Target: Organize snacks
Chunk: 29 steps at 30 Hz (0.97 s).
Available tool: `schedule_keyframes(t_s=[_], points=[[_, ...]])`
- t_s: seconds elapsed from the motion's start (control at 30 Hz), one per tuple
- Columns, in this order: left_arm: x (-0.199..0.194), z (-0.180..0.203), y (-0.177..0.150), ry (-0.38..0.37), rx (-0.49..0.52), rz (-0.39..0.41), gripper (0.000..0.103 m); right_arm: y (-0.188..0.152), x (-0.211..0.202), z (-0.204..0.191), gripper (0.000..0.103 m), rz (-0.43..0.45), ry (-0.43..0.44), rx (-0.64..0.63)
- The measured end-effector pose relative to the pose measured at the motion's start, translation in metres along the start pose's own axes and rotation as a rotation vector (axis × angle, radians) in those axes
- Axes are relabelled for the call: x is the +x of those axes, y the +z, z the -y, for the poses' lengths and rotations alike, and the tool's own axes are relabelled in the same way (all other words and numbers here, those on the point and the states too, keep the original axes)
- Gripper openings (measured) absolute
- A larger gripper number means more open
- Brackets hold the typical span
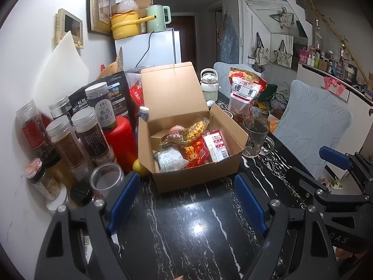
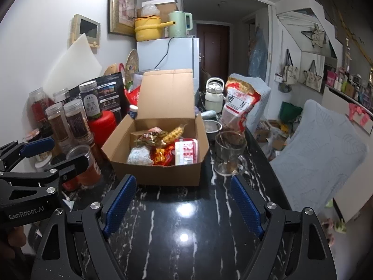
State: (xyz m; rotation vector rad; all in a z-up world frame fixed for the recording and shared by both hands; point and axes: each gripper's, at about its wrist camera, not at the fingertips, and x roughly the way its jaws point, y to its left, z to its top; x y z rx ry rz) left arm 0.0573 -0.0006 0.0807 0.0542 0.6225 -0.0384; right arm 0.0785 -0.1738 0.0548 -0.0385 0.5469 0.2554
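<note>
An open cardboard box (image 1: 198, 175) (image 2: 163, 172) stands on the black marble table (image 1: 191, 228) (image 2: 181, 228), lid flap up. Inside lie several snack packets: a red packet (image 1: 194, 155) (image 2: 160, 155), a white-and-red packet (image 1: 218, 145) (image 2: 186, 151), a pale pouch (image 1: 170, 161) (image 2: 138, 156) and yellow snacks (image 1: 195, 128) (image 2: 174, 133). A tall bag of cashews (image 1: 244, 93) (image 2: 237, 105) stands behind the box to the right. My left gripper (image 1: 186, 200) is open just short of the box, holding nothing. My right gripper (image 2: 181, 200) is open too, empty, beside the left one.
Several clear jars (image 1: 67, 137) (image 2: 70, 121) and a red bottle (image 1: 121, 140) (image 2: 102, 126) crowd the left wall side. A glass mug (image 1: 255, 137) (image 2: 229, 154) stands right of the box, a white kettle (image 1: 209, 86) (image 2: 214, 95) behind. Grey-covered chairs (image 1: 312, 126) (image 2: 326, 144) line the table's right edge.
</note>
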Motion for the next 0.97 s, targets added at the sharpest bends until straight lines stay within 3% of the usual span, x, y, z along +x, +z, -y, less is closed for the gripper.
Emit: schedule_keyframes(t_s=[0.97], points=[[0.0011, 0.0012, -0.0064, -0.015, 0.008, -0.006, 0.084, -0.008, 0.0055, 0.0032, 0.084, -0.029, -0.006, 0.009]])
